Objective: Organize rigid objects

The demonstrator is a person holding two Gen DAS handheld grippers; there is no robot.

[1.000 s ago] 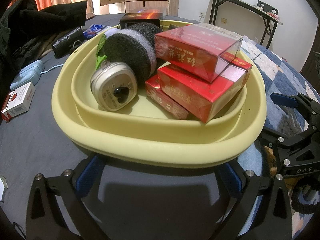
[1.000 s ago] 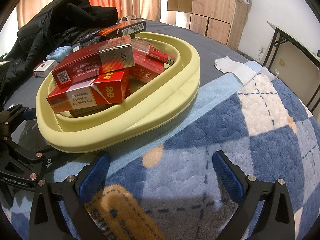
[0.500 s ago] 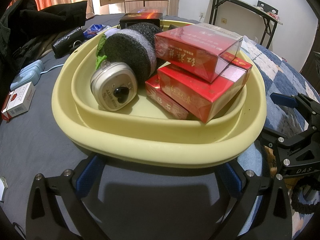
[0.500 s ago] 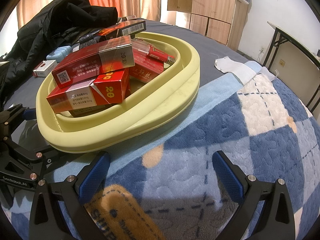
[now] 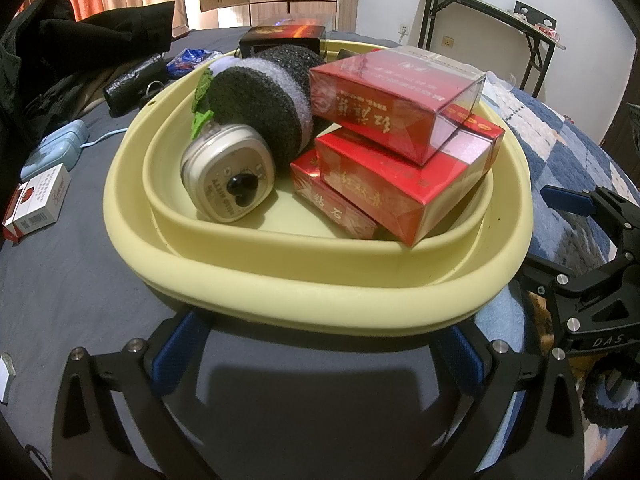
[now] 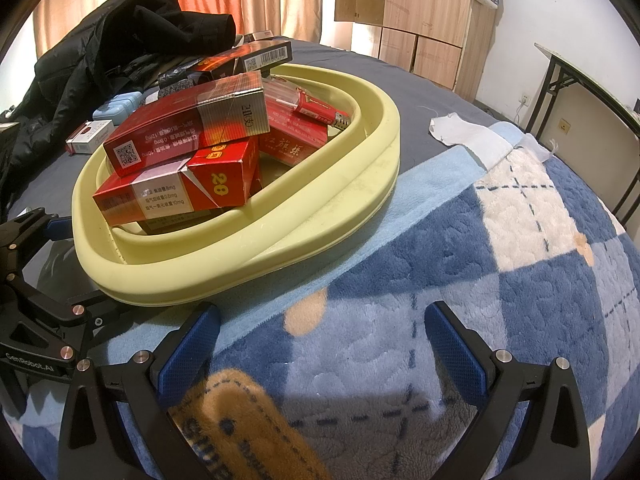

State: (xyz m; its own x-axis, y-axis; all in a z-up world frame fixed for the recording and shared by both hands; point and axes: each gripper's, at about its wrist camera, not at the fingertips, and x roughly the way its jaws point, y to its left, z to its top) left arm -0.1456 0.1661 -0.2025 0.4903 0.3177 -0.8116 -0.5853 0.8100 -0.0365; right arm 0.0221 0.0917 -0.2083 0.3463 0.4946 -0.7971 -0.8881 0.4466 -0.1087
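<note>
Two covers share the bed: a dark grey sheet (image 5: 60,280) and a blue-and-white checked fleece blanket (image 6: 500,280). Straddling their seam sits a pale yellow basin (image 5: 320,288), the largest of the loose things, with a black jacket (image 6: 120,40) heaped behind it. Inside the basin three red cartons (image 5: 400,184) are stacked crookedly against the right wall. Beside them on the left lies a black-and-white foam roll (image 5: 260,108) with a small silver tin (image 5: 228,184) leaning at its front. A red lighter (image 6: 320,108) rests on the cartons at the far side. A dark carton (image 6: 248,58) perches on the basin's far rim. Out on the grey sheet, well apart from the basin, lie a white cigarette pack (image 5: 36,204) and a light blue case (image 5: 56,152).

The left gripper (image 5: 320,354) stands spread wide just short of the basin's near rim, pinching nothing. The right gripper (image 6: 320,348) is likewise spread over the fleece blanket, empty, with the basin just beyond its left finger.
</note>
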